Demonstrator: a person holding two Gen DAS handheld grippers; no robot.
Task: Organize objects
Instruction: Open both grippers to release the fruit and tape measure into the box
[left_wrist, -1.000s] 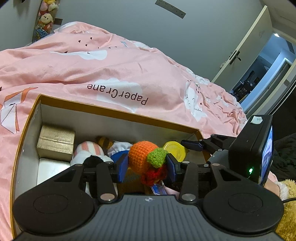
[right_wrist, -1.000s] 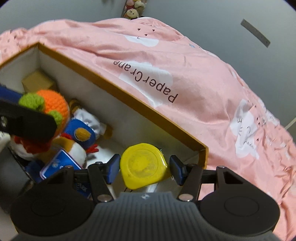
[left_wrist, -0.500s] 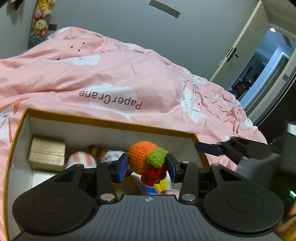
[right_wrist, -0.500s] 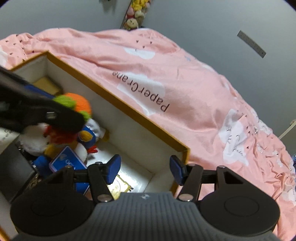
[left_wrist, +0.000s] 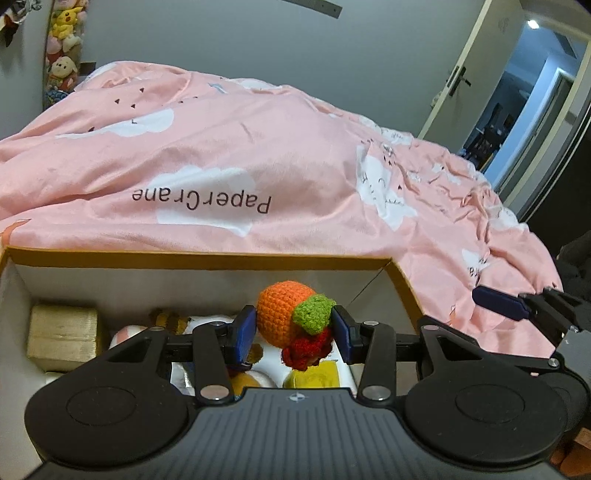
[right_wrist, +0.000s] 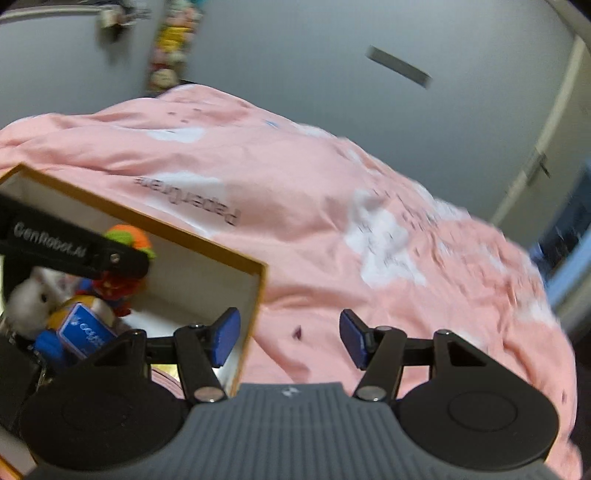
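While right gripper (right_wrist: 290, 341) jaws widen empty, crocheted orange toy (left_wrist: 293, 323) in left gripper (left_wrist: 294, 332) jaws over toy-filled box (left_wrist: 199, 258).

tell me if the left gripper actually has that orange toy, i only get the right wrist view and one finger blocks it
observer: yes, the left gripper is shut on the orange crochet toy, with a blue pad pressing on each side.
operator: is it over the box or outside it
observer: over it, the toy hangs inside the cardboard box, near its right end.
operator: whats at the other end, my view cuts that off
observer: a gold box sits in the far left corner.
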